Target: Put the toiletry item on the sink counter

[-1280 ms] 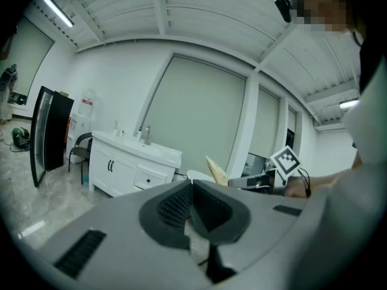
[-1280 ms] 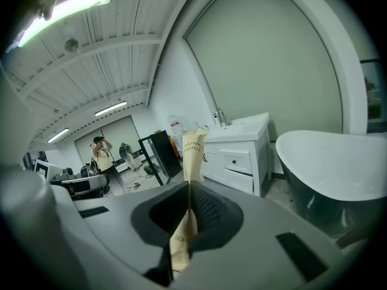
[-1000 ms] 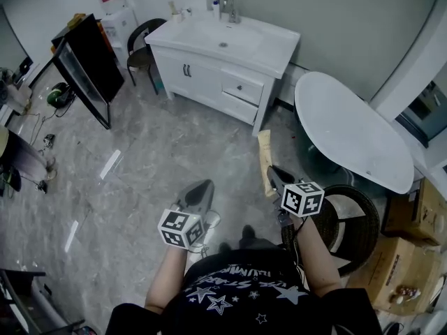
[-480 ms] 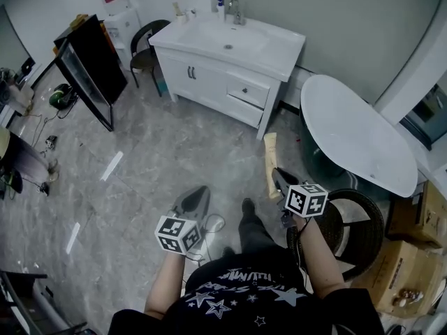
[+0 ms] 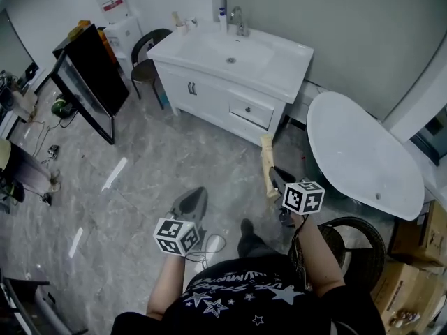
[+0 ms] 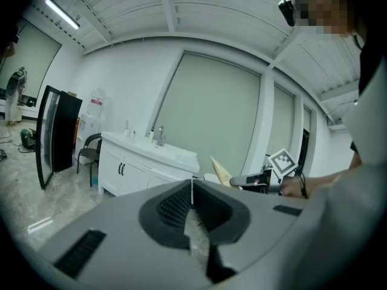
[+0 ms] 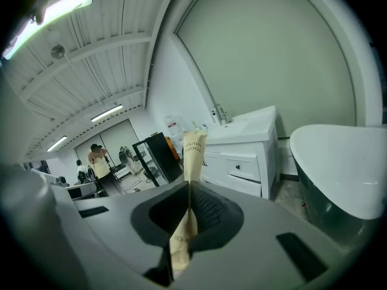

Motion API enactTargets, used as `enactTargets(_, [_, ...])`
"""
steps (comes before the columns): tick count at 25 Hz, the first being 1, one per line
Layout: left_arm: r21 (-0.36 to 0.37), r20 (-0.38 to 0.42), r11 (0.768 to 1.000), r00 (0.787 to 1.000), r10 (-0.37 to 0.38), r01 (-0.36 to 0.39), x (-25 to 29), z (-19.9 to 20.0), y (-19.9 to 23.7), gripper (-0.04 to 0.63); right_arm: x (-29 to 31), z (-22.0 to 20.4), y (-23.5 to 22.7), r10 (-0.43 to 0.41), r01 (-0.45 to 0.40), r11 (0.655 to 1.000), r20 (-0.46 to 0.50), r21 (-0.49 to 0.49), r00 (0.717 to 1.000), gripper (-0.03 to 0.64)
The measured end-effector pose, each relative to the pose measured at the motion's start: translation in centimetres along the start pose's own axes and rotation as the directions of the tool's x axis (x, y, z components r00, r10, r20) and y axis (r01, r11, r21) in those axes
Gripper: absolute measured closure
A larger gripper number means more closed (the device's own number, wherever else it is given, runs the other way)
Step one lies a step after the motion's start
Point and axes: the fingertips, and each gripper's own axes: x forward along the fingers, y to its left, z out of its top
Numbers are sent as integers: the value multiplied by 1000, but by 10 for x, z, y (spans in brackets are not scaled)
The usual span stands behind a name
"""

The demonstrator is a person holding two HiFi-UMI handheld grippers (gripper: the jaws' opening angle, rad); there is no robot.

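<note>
My right gripper (image 5: pixel 273 175) is shut on a long tan paper toothbrush packet (image 5: pixel 266 165), which sticks out past the jaws toward the vanity. In the right gripper view the toothbrush packet (image 7: pixel 191 162) rises upright from the pinched right gripper (image 7: pixel 188 189). The white sink counter (image 5: pixel 283 65) with its basin and tap stands a few steps ahead. My left gripper (image 5: pixel 195 196) is held low over the floor, jaws together with nothing between them; the left gripper view shows the left gripper (image 6: pixel 191 189) the same way.
A white freestanding bathtub (image 5: pixel 363 152) lies to the right of the vanity. A black chair (image 5: pixel 144 54) and a black glass-door fridge (image 5: pixel 91 65) stand to its left. Small bottles (image 5: pixel 222 16) sit by the tap. A wicker basket (image 5: pixel 356 246) is beside my right arm.
The person has walked closer to the vanity, which now sits lower and nearer in the head view. Both grippers keep their hold and relative pose.
</note>
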Motion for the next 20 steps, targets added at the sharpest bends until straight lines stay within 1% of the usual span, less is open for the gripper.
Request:
enactTargets(7, [-4, -19, 1000, 1000, -13, 13, 80, 25, 8, 575, 36, 39, -54, -5, 6, 1000, -13, 22, 1000, 594])
enactTargets(12, [12, -32, 1000, 999, -27, 27, 135, 41, 5, 575, 53, 65, -99, -20, 20, 999, -2, 51, 1000, 594])
enactTargets(17, [16, -26, 999, 999, -27, 28, 181, 57, 7, 575, 73, 86, -129, -13, 14, 998, -8, 59, 1000, 594])
enactTargets(20, [18, -23, 999, 999, -30, 31, 199, 62, 4, 575, 83, 96, -141, -4, 5, 998, -6, 55, 1000, 594])
